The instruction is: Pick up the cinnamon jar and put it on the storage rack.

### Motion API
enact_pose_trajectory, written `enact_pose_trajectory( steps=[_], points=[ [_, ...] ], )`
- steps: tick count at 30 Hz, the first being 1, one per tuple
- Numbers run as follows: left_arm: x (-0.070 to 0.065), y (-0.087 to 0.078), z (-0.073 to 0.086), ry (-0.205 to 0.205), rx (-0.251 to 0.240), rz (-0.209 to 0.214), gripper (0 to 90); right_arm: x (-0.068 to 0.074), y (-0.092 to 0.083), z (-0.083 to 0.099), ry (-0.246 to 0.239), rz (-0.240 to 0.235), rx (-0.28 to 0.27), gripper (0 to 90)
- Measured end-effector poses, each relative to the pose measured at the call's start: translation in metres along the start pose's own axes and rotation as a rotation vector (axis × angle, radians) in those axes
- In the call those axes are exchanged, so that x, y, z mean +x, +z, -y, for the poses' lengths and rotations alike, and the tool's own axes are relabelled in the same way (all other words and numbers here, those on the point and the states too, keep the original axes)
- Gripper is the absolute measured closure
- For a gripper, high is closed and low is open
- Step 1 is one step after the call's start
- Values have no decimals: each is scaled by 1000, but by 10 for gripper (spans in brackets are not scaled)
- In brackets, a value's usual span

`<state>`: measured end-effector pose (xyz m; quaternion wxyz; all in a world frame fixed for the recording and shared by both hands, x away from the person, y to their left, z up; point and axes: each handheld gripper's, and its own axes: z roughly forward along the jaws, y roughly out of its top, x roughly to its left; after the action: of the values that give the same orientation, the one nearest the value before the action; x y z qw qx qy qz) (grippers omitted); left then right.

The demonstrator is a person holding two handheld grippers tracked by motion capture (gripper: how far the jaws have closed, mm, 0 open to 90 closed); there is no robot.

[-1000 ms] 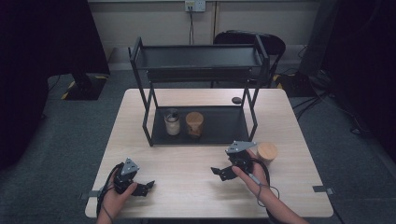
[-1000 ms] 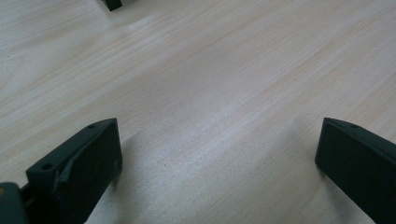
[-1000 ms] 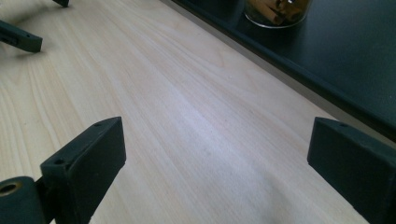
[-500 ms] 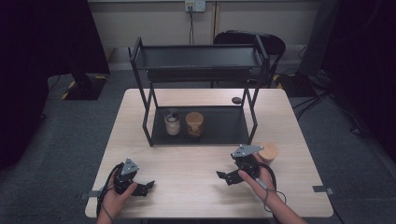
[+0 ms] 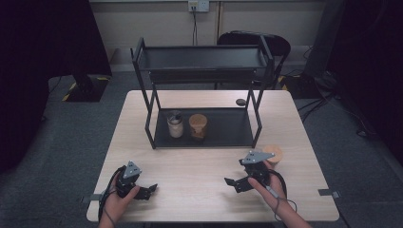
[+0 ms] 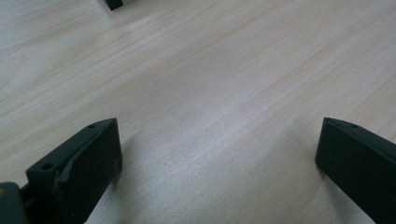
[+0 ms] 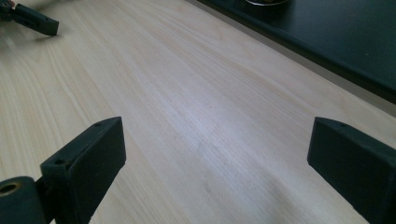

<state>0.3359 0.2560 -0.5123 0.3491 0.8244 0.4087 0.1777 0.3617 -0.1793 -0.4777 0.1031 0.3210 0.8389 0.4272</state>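
Just behind right hand-held gripper (image 5: 236, 183), tan cup (image 5: 274, 154), jaws apart, empty

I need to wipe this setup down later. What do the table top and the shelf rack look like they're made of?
Table top: pale wood or wood-look laminate, matt, with a fine straight grain that shows in both gripper views. Shelf rack: probably metal, matt black coating, with thin straight posts and flat trays.

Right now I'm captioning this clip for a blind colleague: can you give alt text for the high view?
A person's hands rest two open grippers, left gripper and right gripper, on a pale wooden table, neither holding anything. A tan round container stands just beyond the right one. Farther back, a black two-tier rack holds a jar and a brown cup.
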Motion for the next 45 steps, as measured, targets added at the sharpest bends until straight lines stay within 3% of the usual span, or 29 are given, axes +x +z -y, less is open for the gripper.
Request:
enact_pose_trajectory(
  steps=[11,30,45],
  points=[
    [0,0,0,-1,0,0,1,-6,-12,11,34,-2,-11,33],
    [0,0,0,-2,0,-2,1,-13,-29,29,41,-26,5,34],
    [0,0,0,-2,0,-2,1,-21,-46,48,45,-8,16,33]
  ],
)
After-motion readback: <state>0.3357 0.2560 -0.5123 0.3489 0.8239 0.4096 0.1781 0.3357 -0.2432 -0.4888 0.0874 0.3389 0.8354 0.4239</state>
